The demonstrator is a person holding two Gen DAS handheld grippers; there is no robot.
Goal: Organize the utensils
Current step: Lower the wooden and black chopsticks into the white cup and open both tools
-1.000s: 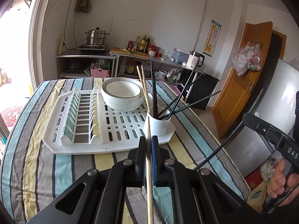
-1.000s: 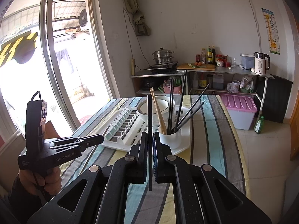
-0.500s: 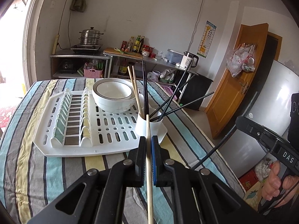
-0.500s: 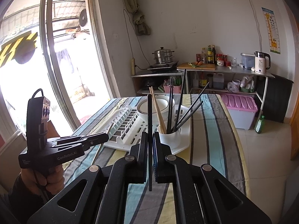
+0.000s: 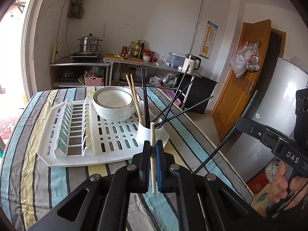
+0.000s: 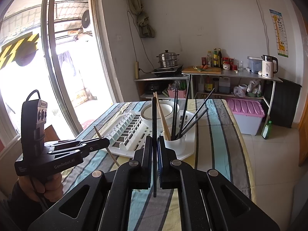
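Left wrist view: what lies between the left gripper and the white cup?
Only drying rack edge beside the left gripper, which holds a wooden chopstick before the cup.

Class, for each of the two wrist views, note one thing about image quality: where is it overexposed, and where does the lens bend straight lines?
Left wrist view: the doorway at far left is blown out, and the orange door bows. Right wrist view: the sliding window is washed white with curved frames, while the white utensil cup stays sharp.
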